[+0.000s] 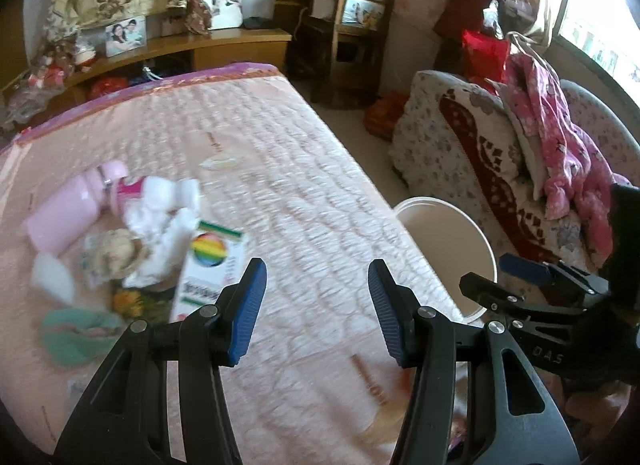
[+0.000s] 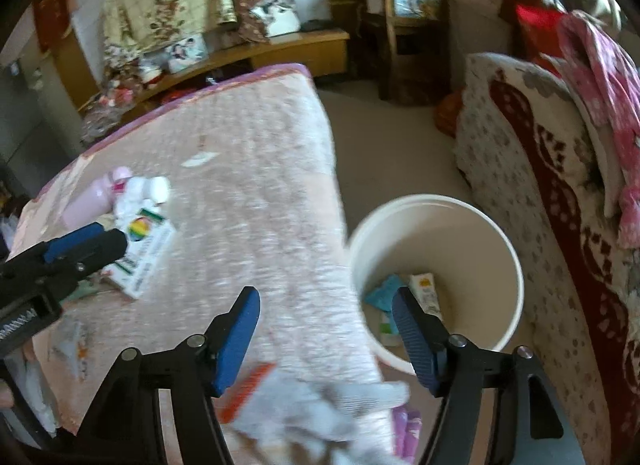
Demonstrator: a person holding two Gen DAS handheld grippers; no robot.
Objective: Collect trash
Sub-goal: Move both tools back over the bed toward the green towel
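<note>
A pile of trash lies on the pink bed (image 1: 280, 169) at its left side: a box with a rainbow circle (image 1: 208, 265), crumpled white tissue (image 1: 164, 205), a pink bottle (image 1: 68, 213) and a green cloth (image 1: 76, 337). My left gripper (image 1: 316, 305) hangs open over the mattress just right of the box, with nothing between its pads. A white bucket (image 2: 460, 233) stands on the floor against the bed's right edge, with a blue wrapper (image 2: 384, 291) and a small carton (image 2: 424, 285) inside. My right gripper (image 2: 325, 305) is open over the bed's edge and the bucket's rim. A blurred grey-white glove (image 2: 320, 405) lies below its fingers, untouched by the pads.
A sofa with a floral cover (image 1: 460, 153) and a pink garment (image 1: 560, 145) stands close behind the bucket. A wooden rack (image 1: 348, 25) and a low shelf (image 1: 224, 41) are at the far end. A strip of floor (image 2: 392, 137) runs between bed and sofa.
</note>
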